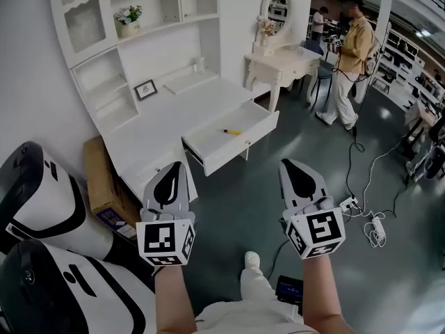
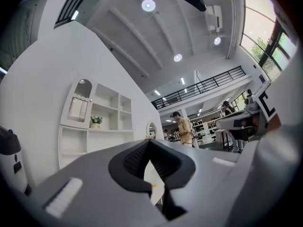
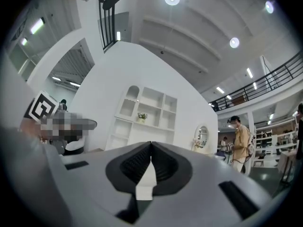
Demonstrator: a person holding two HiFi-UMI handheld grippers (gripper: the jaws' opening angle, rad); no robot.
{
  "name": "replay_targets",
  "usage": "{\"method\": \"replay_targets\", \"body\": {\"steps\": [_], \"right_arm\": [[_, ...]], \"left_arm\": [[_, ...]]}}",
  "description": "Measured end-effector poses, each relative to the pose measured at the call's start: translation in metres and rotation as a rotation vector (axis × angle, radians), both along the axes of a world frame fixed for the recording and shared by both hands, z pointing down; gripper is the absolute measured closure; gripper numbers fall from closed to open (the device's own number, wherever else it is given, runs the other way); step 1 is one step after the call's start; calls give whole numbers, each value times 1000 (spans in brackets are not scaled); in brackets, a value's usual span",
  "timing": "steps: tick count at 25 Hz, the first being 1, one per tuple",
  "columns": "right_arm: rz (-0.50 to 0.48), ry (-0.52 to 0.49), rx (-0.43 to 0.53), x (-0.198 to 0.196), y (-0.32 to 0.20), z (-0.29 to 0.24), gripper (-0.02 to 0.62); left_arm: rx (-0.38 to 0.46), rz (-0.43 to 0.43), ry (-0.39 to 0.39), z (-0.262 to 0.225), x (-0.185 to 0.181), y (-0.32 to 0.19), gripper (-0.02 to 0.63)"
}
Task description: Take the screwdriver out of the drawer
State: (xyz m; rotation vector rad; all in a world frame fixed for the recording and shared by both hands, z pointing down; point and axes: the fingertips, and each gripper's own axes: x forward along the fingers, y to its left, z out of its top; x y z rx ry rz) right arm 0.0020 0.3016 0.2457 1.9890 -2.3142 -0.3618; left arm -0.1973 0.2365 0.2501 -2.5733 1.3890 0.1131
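Note:
A small yellow-handled screwdriver (image 1: pixel 231 131) lies inside the open white drawer (image 1: pixel 236 147) of the white desk (image 1: pixel 167 113). A sliver of yellow shows through the gap under the left jaws in the left gripper view, the screwdriver (image 2: pixel 153 185). My left gripper (image 1: pixel 172 170) hangs in front of the drawer's left corner, shut and empty. My right gripper (image 1: pixel 297 168) hovers to the right of the drawer over the floor, also shut with nothing in it. Both are well short of the screwdriver.
A shelf unit (image 1: pixel 132 19) with a flower pot (image 1: pixel 128 21) tops the desk. A dressing table with oval mirror (image 1: pixel 281 58) stands to the right. A person in a tan shirt (image 1: pixel 351 61) stands beyond it. Cables and a power strip (image 1: pixel 375 229) lie on the floor; white machines (image 1: pixel 42 207) at left.

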Motion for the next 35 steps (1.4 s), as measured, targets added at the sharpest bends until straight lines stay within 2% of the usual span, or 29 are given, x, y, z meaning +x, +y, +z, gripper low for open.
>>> {"method": "replay_targets", "body": {"steps": [9, 16, 25, 29, 35], "right_arm": [[-35, -39, -42, 71, -118, 13, 588], [-95, -37, -62, 118, -187, 16, 588], [-156, -32, -83, 127, -232, 24, 588], [-157, -39, -94, 131, -252, 30, 588], [-151, -36, -106, 137, -292, 33, 588]], "left_arm": [[-45, -36, -48, 11, 69, -108, 601], [-32, -84, -26, 10, 122, -167, 601], [-54, -179, -6, 16, 118, -205, 601], [-49, -183, -28, 22, 117, -221, 601], [-55, -194, -20, 24, 115, -264, 601]]}}
